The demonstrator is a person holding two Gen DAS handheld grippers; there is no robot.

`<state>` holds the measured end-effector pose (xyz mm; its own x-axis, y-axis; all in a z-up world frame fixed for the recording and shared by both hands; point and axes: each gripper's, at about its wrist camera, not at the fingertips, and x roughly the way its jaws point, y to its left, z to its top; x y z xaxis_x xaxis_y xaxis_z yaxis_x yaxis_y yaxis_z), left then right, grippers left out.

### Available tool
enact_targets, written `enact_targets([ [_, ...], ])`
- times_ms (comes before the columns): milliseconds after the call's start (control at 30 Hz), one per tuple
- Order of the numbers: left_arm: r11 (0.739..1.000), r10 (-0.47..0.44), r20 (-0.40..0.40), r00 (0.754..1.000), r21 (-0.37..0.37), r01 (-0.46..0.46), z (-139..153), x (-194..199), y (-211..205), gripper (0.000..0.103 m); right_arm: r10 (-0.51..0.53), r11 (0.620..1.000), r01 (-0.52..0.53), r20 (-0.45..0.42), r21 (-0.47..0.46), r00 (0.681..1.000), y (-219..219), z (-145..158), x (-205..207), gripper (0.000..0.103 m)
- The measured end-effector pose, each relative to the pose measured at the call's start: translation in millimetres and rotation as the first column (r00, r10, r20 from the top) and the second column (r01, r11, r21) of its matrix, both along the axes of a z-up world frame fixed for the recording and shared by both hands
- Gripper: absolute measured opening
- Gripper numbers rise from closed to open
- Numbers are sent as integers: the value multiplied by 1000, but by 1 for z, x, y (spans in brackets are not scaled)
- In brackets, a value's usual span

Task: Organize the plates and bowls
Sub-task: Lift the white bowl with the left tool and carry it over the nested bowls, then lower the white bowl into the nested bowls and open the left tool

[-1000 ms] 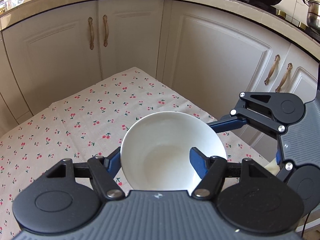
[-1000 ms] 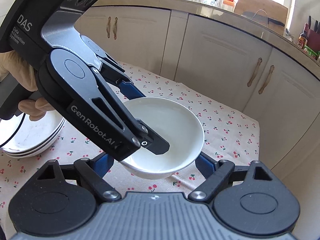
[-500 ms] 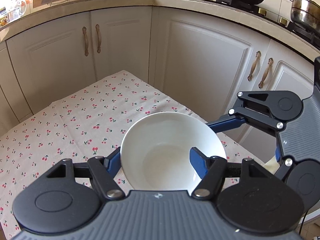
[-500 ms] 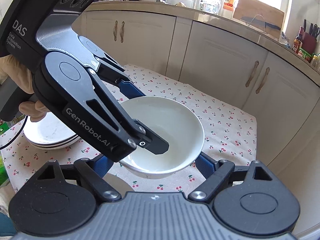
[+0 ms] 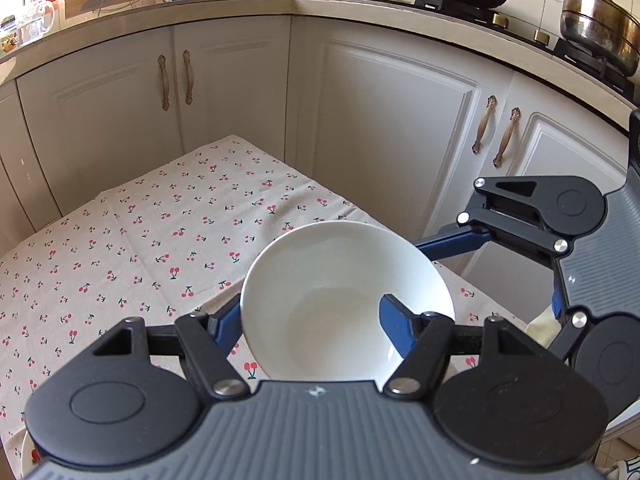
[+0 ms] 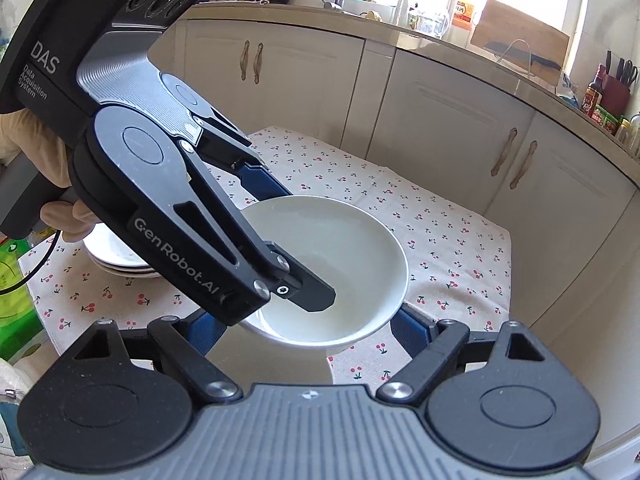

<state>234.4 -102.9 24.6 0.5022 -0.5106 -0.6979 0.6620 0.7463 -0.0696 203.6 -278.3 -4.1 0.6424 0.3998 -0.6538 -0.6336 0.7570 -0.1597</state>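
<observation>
1. White bowl (image 5: 336, 280): round, so it is showing no long axis. Its mouth is facing upward and is tipping slightly toward the left wrist camera. It is hanging clear of the cloth, over the tabletop (image 5: 132, 240) edge nearest the two claws. The inside is looking bare.

2. Left claw (image 5: 312, 320): it is standing narrow and pinching the bowl's wall. One blue finger (image 5: 394, 330) is reaching inside the bowl and the other is lying outside against the wall. In the right wrist view it is coming down from the upper left, with its dark tip resting inside the bowl.

3. Right claw (image 6: 310, 332): it is standing wide, with one blue finger showing on each side of the bowl's lower part. The fingertips are disappearing under the rim, so I cannot tell whether the pads are pressing on the bowl.

4. Gloved hand (image 6: 24, 140): it is gripping the handle of the left claw, at the left of the right wrist view.

5. Stack of white plates (image 6: 116, 260): it is lying flat near the tabletop's left edge in the right wrist view, partly hidden behind the left claw and well apart from the bowl.

6. Cherry-print cloth (image 6: 452, 240): it is covering the tabletop.

7. White cabinets (image 5: 380, 128): they are standing beyond the tabletop's far edges.
</observation>
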Motion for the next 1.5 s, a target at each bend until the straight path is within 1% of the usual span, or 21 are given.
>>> enact_targets([
  [267,1000,-2,-8,1000,-2,2,-3,-19,2,70,5,1000,-5,-14,0,1000,0,-4,-18,91],
  [433,1000,-4,-17,1000,-7,4,-6,-24,2,70,4,1000,-4,-19,-1,1000,-1,-7,-25,91],
  [1033,1000,-17,-46,999,-3,17,-21,-23,-6,70,-20,1000,21,-53,9,998,-9,-19,-34,91],
  [1500,1000,-13,-70,997,-5,13,-28,-24,-1,70,-18,999,22,-86,45,996,-10,-26,-37,91],
])
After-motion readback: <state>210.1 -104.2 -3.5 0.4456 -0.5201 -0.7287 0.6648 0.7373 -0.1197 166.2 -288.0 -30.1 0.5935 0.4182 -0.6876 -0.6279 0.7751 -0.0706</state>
